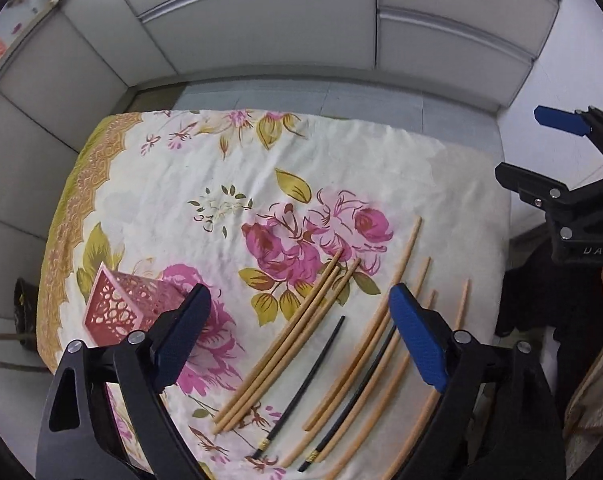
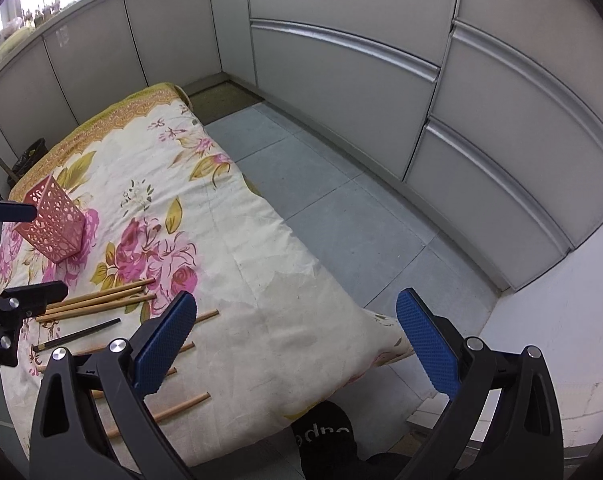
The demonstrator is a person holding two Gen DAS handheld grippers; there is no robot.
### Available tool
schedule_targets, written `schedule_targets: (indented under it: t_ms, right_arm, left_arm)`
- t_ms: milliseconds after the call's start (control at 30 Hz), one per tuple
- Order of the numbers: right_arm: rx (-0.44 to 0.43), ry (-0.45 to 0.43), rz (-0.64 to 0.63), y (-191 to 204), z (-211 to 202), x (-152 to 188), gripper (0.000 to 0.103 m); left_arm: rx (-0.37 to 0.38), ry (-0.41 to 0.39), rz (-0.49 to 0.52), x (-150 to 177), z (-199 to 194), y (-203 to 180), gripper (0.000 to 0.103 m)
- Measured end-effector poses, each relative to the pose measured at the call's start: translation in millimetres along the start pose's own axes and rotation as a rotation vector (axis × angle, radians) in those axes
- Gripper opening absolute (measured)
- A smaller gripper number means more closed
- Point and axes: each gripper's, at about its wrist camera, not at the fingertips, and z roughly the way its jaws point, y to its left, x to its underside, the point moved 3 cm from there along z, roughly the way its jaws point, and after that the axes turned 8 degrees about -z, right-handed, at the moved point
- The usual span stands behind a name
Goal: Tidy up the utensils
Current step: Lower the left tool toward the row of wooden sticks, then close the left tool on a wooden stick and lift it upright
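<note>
both tongs are hanging wide open and empty; left tongs (image 1: 301, 344) are sitting nearer, chopsticks (image 1: 285, 344) lying lengthwise between the jaws, holder (image 1: 121, 304) off left.

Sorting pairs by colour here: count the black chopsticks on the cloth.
2. One black chopstick lies between the wooden groups; the other lies among wooden chopsticks beside the left gripper. None seem hidden.

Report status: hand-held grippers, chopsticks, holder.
Left hand-held gripper and right hand-held gripper open, empty. Chopsticks loose on tablecloth. Pink holder empty. Nothing blocking.
</note>
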Motion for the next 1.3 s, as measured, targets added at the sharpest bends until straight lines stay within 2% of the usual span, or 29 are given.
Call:
schedule_targets:
  t_ms: [33, 100, 200, 333, 467, 567, 667, 967, 1067, 1233, 1300]
  right_arm:
    - [-0.013, 0.019, 0.006, 1, 5, 0, 0.097]
    - [-0.034, 0.046, 0.018, 1, 12, -1, 0.097]
    - [-0.044, 0.067, 0.022, 2, 19, -3, 0.097]
    - [-0.045, 0.086, 0.006, 6, 26, -4, 0.097]
    - [-0.051, 0.095, 0.025, 3, 30, -6, 0.097]
    - [-0.053, 0.103, 0.043, -2, 32, -5, 0.097]
    - [-0.060, 0.109, 0.051, -4, 33, -5, 0.097]
    - [-0.079, 0.116, 0.063, -4, 33, -4, 0.097]
    - [-0.073, 0.113, 0.065, -6, 32, -4, 0.097]
    - [-0.082, 0.123, 0.078, -7, 35, -4, 0.097]
    - [-0.084, 0.125, 0.076, -6, 35, -4, 0.097]
  left_arm:
    - [0.006, 0.026, 0.025, -2, 7, 3, 0.079]
    - [0.026, 0.064, 0.049, -8, 19, 10, 0.065]
    - [0.069, 0.106, 0.059, -19, 34, 20, 0.063]
    - [0.079, 0.146, 0.095, -26, 51, 25, 0.059]
    - [0.106, 0.192, 0.119, -26, 67, 25, 0.047]
    - [0.103, 0.222, 0.118, -25, 77, 27, 0.035]
    - [0.112, 0.235, 0.121, -24, 83, 27, 0.029]
    - [0.156, 0.270, 0.129, -17, 106, 11, 0.028]
    - [0.168, 0.256, 0.120, -22, 107, 7, 0.027]
    - [0.188, 0.271, 0.147, -22, 110, -4, 0.027]
    - [0.177, 0.286, 0.188, -15, 118, -16, 0.026]
